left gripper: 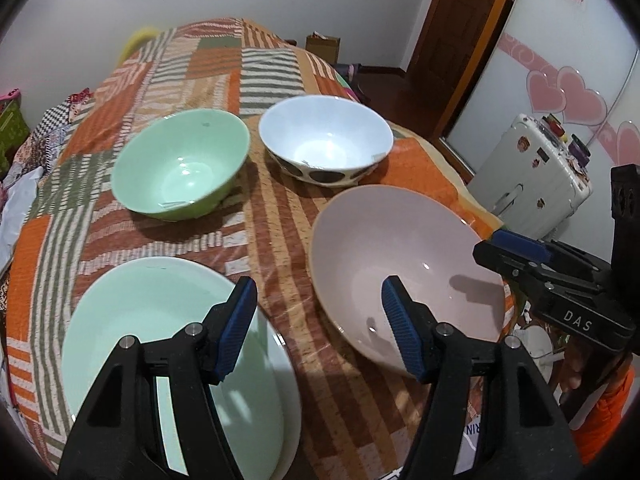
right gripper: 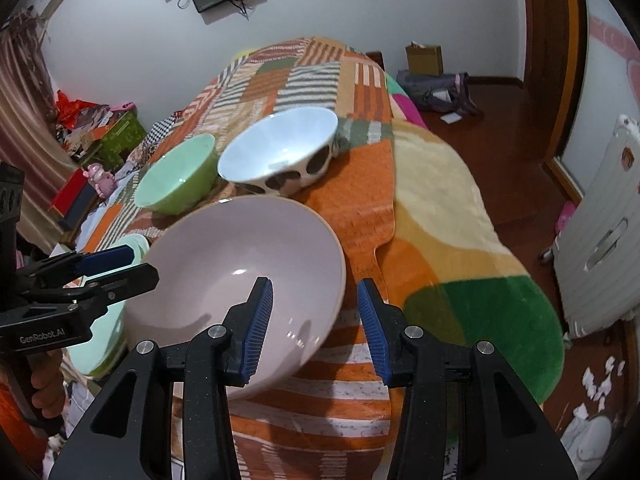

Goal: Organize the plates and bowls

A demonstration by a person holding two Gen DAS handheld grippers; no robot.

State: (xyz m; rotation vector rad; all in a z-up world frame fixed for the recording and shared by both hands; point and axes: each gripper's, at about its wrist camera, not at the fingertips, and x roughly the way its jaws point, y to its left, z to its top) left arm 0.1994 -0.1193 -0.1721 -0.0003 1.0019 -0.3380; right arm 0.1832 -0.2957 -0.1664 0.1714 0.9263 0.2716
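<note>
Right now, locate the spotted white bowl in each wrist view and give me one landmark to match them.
Left wrist view: the spotted white bowl sits upper centre-right, behind the pink bowl.
Right wrist view: the spotted white bowl sits upper centre, again behind the pink bowl.
Shared landmark: the green bowl, immediately to its left in both.
</note>
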